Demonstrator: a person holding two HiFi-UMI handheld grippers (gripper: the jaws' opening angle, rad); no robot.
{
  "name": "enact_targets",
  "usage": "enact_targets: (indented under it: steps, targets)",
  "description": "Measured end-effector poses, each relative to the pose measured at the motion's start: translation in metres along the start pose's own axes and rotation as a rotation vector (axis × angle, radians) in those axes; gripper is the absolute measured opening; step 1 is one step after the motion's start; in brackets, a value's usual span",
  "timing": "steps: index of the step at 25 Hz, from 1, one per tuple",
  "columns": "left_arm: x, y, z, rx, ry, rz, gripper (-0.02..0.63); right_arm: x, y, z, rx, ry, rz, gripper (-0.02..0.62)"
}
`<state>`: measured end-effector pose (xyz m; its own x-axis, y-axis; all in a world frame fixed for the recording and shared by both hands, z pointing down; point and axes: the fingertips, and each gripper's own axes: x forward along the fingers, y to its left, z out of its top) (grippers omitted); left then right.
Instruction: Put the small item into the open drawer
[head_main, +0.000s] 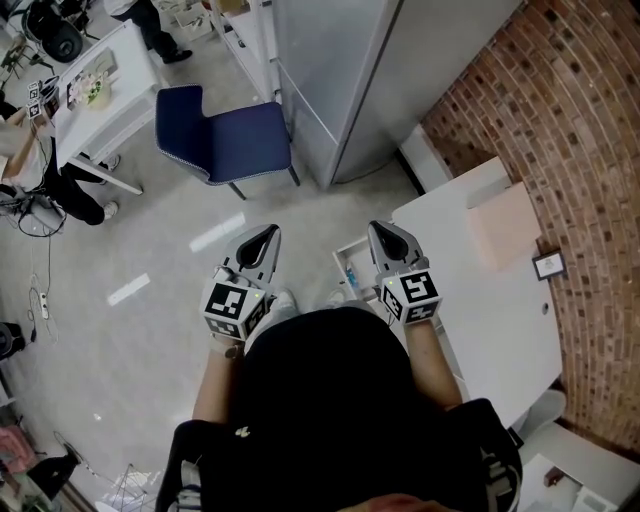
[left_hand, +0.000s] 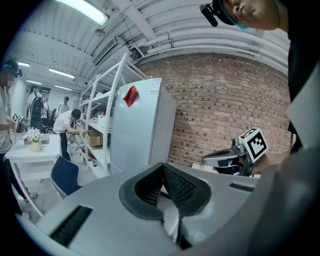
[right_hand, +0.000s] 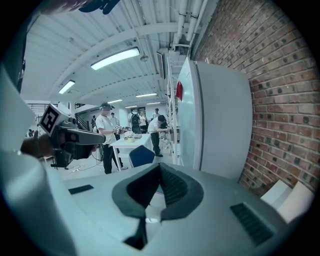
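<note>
While both are held out ahead of the person, the left gripper (head_main: 266, 236) and the right gripper (head_main: 384, 232) are seen with jaws pressed together, nothing between them. The open drawer (head_main: 341, 258) is found at the white table's (head_main: 480, 300) edge, just beside the right gripper. A small bluish item (head_main: 350, 272) (too small to identify) is seen inside it.

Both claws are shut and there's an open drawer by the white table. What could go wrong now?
1. The left claw and the right claw are both shut with nothing in them. Neither can pick up an item until it opens.
2. The open drawer seems to stick out from the white table, right beside the right claw. That claw could knock its edge.
</note>
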<state>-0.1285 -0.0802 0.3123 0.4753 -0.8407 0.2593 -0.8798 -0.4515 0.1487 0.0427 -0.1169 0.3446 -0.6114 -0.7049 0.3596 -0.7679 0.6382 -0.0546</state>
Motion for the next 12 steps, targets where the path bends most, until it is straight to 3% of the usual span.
enact_targets:
  steps: [12]
  targets:
    - [-0.0041, 0.0060, 0.0027, -0.001, -0.008, 0.010, 0.003, 0.0026, -0.0006, 0.0000, 0.004, 0.003, -0.013, 0.011]
